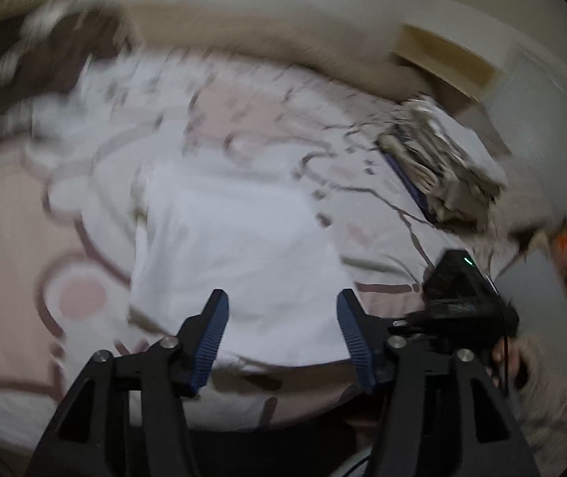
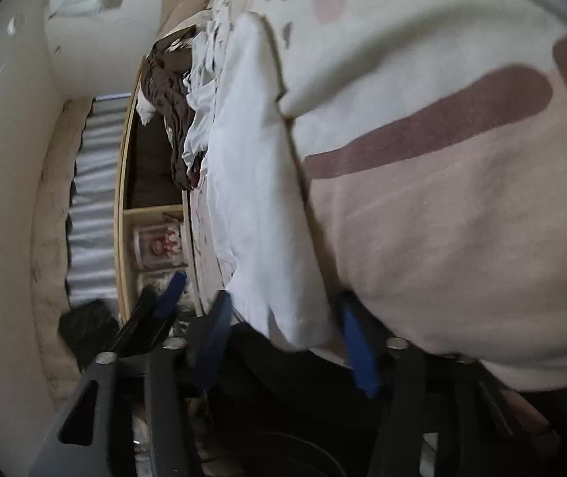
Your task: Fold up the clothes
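Note:
A white garment (image 1: 239, 238) lies folded into a rectangle on the pink and white patterned bedsheet (image 1: 76, 238). My left gripper (image 1: 283, 298) hovers above the garment's near edge, open, with nothing pinched. The right gripper's black body (image 1: 462, 290) shows at the right. The right wrist view is rolled sideways, and there the white garment (image 2: 255, 198) runs down the frame. Its near corner (image 2: 299, 326) hangs between the fingers of my right gripper (image 2: 283, 310). The blue pads stand apart and do not visibly press the cloth. A blue left gripper finger (image 2: 170, 292) shows beside it.
A stack of folded clothes (image 1: 442, 167) sits on the bed at the right, with a cardboard box (image 1: 442, 55) behind it. A heap of dark and white clothes (image 1: 25, 71) lies at the far left (image 2: 172, 119). A wooden shelf unit (image 2: 124, 198) stands beside the bed.

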`<state>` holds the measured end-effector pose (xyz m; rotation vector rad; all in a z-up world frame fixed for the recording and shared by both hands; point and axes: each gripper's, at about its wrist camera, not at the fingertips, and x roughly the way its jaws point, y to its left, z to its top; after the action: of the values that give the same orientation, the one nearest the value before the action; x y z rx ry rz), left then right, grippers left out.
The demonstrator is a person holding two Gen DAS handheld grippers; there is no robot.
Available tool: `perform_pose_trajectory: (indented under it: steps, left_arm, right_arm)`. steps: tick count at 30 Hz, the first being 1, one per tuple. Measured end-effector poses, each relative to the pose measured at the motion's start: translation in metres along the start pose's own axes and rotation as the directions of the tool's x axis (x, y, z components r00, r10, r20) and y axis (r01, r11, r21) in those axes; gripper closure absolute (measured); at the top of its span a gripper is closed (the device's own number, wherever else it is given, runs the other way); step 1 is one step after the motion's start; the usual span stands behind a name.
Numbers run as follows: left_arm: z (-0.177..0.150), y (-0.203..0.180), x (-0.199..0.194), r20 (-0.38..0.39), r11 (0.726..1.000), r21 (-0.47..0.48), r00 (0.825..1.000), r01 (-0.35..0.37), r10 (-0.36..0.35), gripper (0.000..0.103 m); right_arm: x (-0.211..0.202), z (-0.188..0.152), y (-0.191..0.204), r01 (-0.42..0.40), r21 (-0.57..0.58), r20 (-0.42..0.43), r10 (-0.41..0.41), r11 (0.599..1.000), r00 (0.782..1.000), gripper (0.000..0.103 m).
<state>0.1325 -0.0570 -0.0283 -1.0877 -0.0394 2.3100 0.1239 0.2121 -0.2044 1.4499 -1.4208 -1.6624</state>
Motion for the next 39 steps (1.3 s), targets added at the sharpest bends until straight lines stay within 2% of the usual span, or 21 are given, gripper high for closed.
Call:
perform_pose_trajectory:
  steps: [1,2,3,4,5,8,9,11,12,15,17,19,22,25,27,29,31,32,33,36,39]
  left_arm:
    - [0.004,-0.014,-0.008,0.024,0.992,0.12,0.999,-0.035,0.033,0.041]
    - [0.007,-0.028,-0.015,0.054,0.969,0.236,0.996,-0.077,0.066,0.038]
    - [0.008,-0.035,-0.023,0.101,0.932,0.335,0.989,-0.138,0.11,0.037]
    - [0.008,-0.043,-0.03,0.154,0.878,0.433,0.977,-0.203,0.15,0.033]
    - [0.005,-0.054,-0.033,0.219,0.791,0.546,0.959,-0.276,0.183,0.03]
    - [-0.011,-0.065,-0.028,0.277,0.586,0.732,0.937,-0.349,0.212,0.026]
    - [-0.018,-0.065,-0.021,0.262,0.527,0.78,0.94,-0.339,0.217,0.026]
    - [-0.031,-0.063,-0.012,0.208,0.462,0.841,0.956,-0.282,0.206,0.026]
    - [-0.04,-0.063,-0.003,0.169,0.417,0.875,0.963,-0.245,0.211,0.026]
    - [-0.064,-0.066,0.022,0.161,0.278,0.932,0.953,-0.233,0.258,0.026]
    - [-0.075,-0.067,0.039,0.184,0.202,0.949,0.944,-0.244,0.275,0.026]
    - [-0.082,-0.067,0.052,0.181,0.159,0.96,0.942,-0.232,0.283,0.026]
    - [-0.097,-0.066,0.073,0.18,0.073,0.975,0.942,-0.208,0.282,0.026]
    - [-0.103,-0.058,0.093,0.252,-0.009,0.965,0.917,-0.262,0.309,0.026]
    - [-0.103,-0.05,0.098,0.293,-0.033,0.954,0.902,-0.298,0.317,0.025]
    - [-0.102,-0.044,0.102,0.35,-0.075,0.936,0.878,-0.345,0.327,0.025]
    - [-0.102,-0.031,0.11,0.433,-0.16,0.902,0.83,-0.402,0.351,0.025]
    - [-0.101,-0.025,0.113,0.46,-0.186,0.888,0.811,-0.421,0.36,0.025]
    - [-0.099,-0.018,0.116,0.476,-0.197,0.879,0.795,-0.434,0.375,0.025]
    - [-0.084,-0.01,0.115,0.459,-0.112,0.883,0.793,-0.455,0.401,0.025]
    - [-0.086,-0.01,0.114,0.481,-0.135,0.875,0.802,-0.465,0.355,0.028]
  right_arm:
    - [0.001,0.0,0.0,0.006,0.014,-0.005,-0.006,1.0,1.0,0.084]
    - [0.002,0.001,0.0,0.012,0.027,-0.009,-0.012,1.0,1.0,0.092]
    - [0.002,0.002,0.002,-0.001,0.039,-0.01,0.002,0.999,1.0,0.094]
    - [0.001,0.003,0.006,-0.024,0.051,-0.008,0.025,0.998,1.0,0.095]
    - [0.0,0.004,0.009,-0.047,0.062,-0.006,0.048,0.997,0.999,0.095]
    - [-0.002,0.008,0.02,-0.116,0.096,0.002,0.116,0.989,0.993,0.095]
    - [-0.003,0.009,0.026,-0.137,0.095,0.005,0.137,0.986,0.991,0.095]
    - [-0.005,0.008,0.036,-0.163,0.084,0.004,0.163,0.983,0.987,0.095]
    - [-0.006,0.008,0.04,-0.174,0.079,0.003,0.175,0.981,0.985,0.095]
    - [-0.005,0.009,0.047,-0.191,0.078,-0.002,0.191,0.979,0.982,0.095]
    - [-0.003,0.012,0.048,-0.196,0.091,-0.004,0.197,0.976,0.98,0.095]
    - [-0.004,0.013,0.047,-0.207,0.103,-0.001,0.209,0.973,0.978,0.095]
    - [-0.007,0.015,0.048,-0.215,0.095,0.011,0.215,0.972,0.977,0.095]
    - [-0.007,0.016,0.048,-0.227,0.098,0.012,0.227,0.969,0.974,0.095]
    - [-0.007,0.017,0.048,-0.23,0.099,0.008,0.23,0.968,0.973,0.095]
    - [-0.006,0.018,0.048,-0.235,0.096,0.003,0.236,0.967,0.972,0.095]
    - [-0.006,0.018,0.048,-0.245,0.092,-0.002,0.247,0.965,0.969,0.095]
    - [-0.006,0.018,0.049,-0.25,0.092,-0.005,0.251,0.964,0.968,0.095]
    - [-0.005,0.018,0.048,-0.253,0.093,-0.009,0.255,0.963,0.967,0.095]
    - [-0.006,0.018,0.045,-0.255,0.093,-0.014,0.258,0.962,0.966,0.095]
    - [-0.009,0.016,0.043,-0.247,0.086,-0.013,0.249,0.965,0.968,0.095]
